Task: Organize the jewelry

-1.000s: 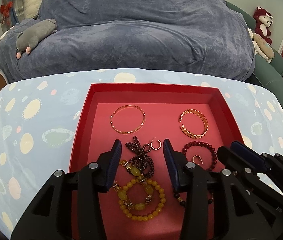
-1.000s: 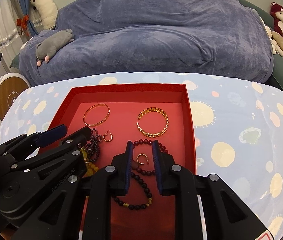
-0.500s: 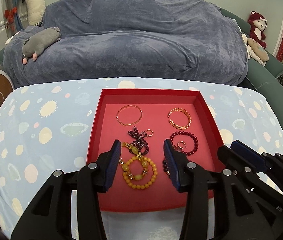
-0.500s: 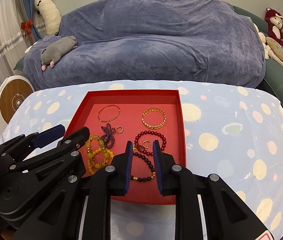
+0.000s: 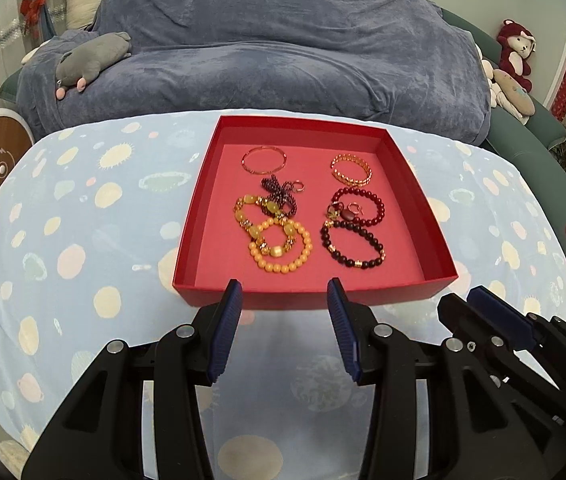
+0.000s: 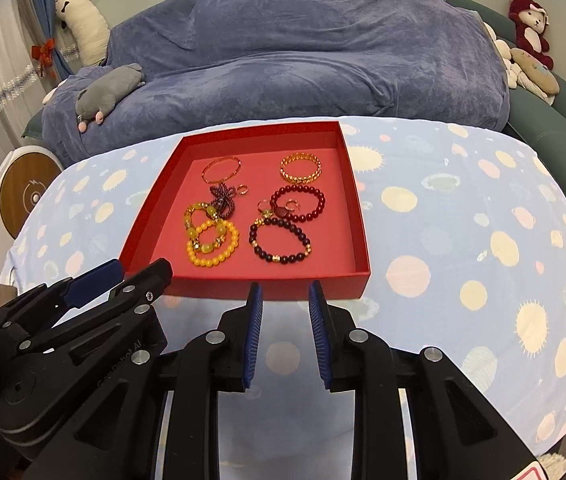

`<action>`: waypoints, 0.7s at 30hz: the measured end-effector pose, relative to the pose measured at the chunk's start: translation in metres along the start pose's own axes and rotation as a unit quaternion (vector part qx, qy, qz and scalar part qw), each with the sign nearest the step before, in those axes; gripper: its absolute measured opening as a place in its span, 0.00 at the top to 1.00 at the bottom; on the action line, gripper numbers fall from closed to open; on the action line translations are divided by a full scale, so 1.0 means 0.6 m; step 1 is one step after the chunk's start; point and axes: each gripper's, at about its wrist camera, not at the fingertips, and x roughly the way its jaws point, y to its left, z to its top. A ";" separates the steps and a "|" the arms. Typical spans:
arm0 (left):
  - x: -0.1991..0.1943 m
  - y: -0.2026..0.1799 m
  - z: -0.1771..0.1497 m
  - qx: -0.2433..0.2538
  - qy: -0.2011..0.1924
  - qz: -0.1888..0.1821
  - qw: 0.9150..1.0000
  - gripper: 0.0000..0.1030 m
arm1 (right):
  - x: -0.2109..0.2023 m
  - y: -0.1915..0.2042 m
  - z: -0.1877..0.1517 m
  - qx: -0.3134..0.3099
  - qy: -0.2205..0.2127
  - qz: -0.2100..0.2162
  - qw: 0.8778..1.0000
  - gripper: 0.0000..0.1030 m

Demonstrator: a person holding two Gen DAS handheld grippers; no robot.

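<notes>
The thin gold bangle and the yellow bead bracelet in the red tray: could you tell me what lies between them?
The dark purple bead cluster lies between them, shown in the left wrist view.

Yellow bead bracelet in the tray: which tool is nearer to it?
Left. The left tool sits just outside the tray's near wall, almost straight before the yellow bracelet; the right tool is further right, facing the dark bracelet.

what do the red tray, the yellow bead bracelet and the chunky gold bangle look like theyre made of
Red tray: probably matte cardboard, with thin, straight, folded-looking walls.
Yellow bead bracelet: smooth, waxy, amber-like beads, possibly resin or stone.
Chunky gold bangle: gold-toned metal, shiny and textured, open cuff shape.
</notes>
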 end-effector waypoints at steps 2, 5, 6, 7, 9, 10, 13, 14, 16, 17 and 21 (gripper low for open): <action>0.000 0.004 -0.014 -0.008 0.005 -0.001 1.000 0.59 | 0.000 0.000 -0.011 0.002 0.004 -0.001 1.000 0.76; 0.003 0.007 -0.030 -0.014 0.013 0.001 1.000 0.59 | 0.003 0.001 -0.028 0.008 0.011 0.000 1.000 0.76; 0.004 0.008 -0.035 -0.016 0.014 0.001 1.000 0.59 | 0.004 0.001 -0.031 0.008 0.013 0.000 1.000 0.76; 0.005 0.009 -0.039 -0.018 0.016 0.002 1.000 0.59 | 0.005 0.001 -0.034 0.008 0.014 0.000 1.000 0.76; 0.006 0.011 -0.045 -0.021 0.018 0.002 1.000 0.59 | 0.007 0.002 -0.040 0.007 0.016 0.000 1.000 0.76; 0.008 0.013 -0.046 -0.023 0.020 0.002 1.000 0.59 | 0.008 0.003 -0.042 0.006 0.017 0.000 1.000 0.76; 0.010 0.016 -0.051 -0.025 0.022 0.002 0.999 0.59 | 0.010 0.004 -0.047 0.005 0.019 0.000 1.000 0.76; 0.011 0.015 -0.051 -0.023 0.021 0.003 0.999 0.59 | 0.011 0.004 -0.048 0.006 0.020 0.000 1.000 0.76; 0.010 0.014 -0.052 -0.018 0.019 0.009 1.000 0.57 | 0.013 0.005 -0.050 0.007 0.022 0.000 1.000 0.76; 0.010 0.013 -0.052 -0.015 0.017 0.013 1.000 0.56 | 0.014 0.005 -0.050 0.006 0.022 -0.001 1.000 0.76; 0.012 0.013 -0.053 -0.011 0.017 0.017 1.000 0.55 | 0.016 0.005 -0.053 0.004 0.024 -0.004 1.000 0.76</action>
